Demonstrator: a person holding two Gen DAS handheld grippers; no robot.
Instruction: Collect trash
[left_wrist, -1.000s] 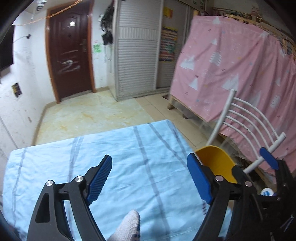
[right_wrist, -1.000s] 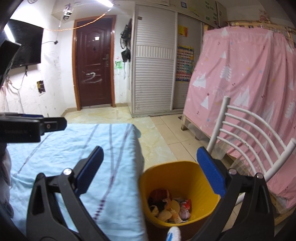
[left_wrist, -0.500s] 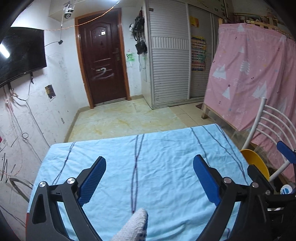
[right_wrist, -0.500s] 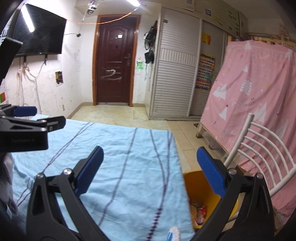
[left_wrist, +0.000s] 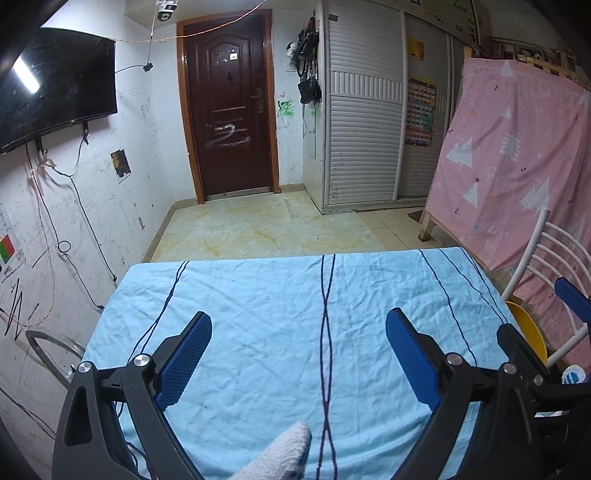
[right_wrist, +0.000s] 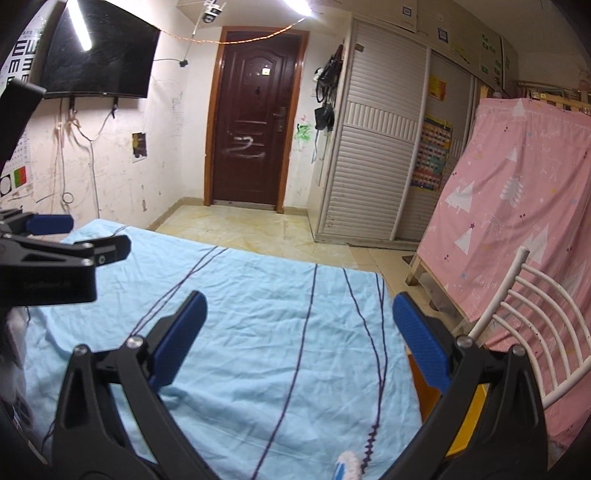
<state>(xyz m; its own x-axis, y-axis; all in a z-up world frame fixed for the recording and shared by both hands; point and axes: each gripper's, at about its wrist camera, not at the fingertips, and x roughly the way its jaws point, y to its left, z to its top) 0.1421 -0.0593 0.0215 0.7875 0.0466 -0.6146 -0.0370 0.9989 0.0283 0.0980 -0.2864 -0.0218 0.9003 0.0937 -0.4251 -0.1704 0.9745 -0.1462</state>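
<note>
My left gripper (left_wrist: 298, 319) hangs open over the light blue striped tablecloth (left_wrist: 258, 314), with nothing between its blue pads. My right gripper (right_wrist: 299, 300) is also open and bare over the same cloth (right_wrist: 258, 332). The yellow trash bin (left_wrist: 528, 332) stands on the floor off the table's right side. In the right wrist view only a piece of the bin (right_wrist: 469, 417) shows behind the right finger, and its contents are hidden. The left gripper (right_wrist: 55, 258) also shows at the left edge of that view. A gloved fingertip (left_wrist: 284, 454) pokes in at the bottom.
A white metal chair (left_wrist: 554, 266) stands beside the bin, against a pink patterned curtain (left_wrist: 517, 166). Beyond the table's far edge lie a tiled floor (left_wrist: 258, 229), a dark wooden door (left_wrist: 229, 110) and a slatted wardrobe (left_wrist: 362, 129). A television (left_wrist: 55, 85) and loose cables hang on the left wall.
Both views have swung left, away from the yellow bin and onto the table. The bin with its trash has slid to the right edge. The left jaws stand slightly wider.
</note>
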